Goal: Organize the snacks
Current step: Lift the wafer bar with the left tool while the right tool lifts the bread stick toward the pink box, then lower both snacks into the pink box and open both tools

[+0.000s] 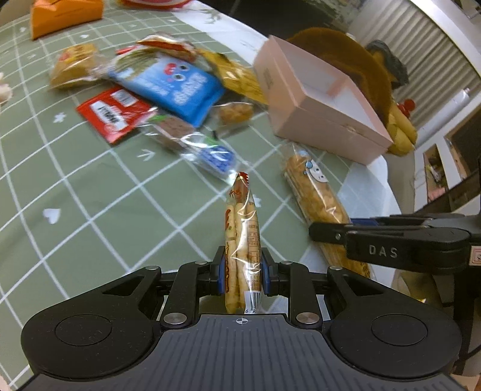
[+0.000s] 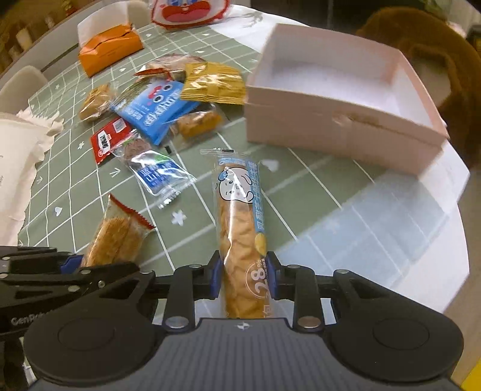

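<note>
My left gripper [image 1: 243, 270] is shut on a clear pack of biscuit sticks [image 1: 242, 228] with a red top edge; the pack also shows in the right wrist view [image 2: 115, 237]. My right gripper [image 2: 244, 278] is shut on a long bread snack pack [image 2: 240, 222] printed with a cartoon face; it shows in the left wrist view [image 1: 318, 198] too. An open, empty pink box [image 2: 339, 90] stands ahead on the right, also in the left wrist view [image 1: 318, 102]. Loose snacks lie in a pile [image 2: 156, 108] on the green checked tablecloth [image 2: 300, 186].
An orange box [image 2: 108, 51] and a red-and-white bag [image 2: 186, 12] stand at the far side. A white tissue pack [image 2: 18, 156] is at the left. A brown plush toy [image 1: 360, 69] lies behind the pink box. The table edge curves on the right.
</note>
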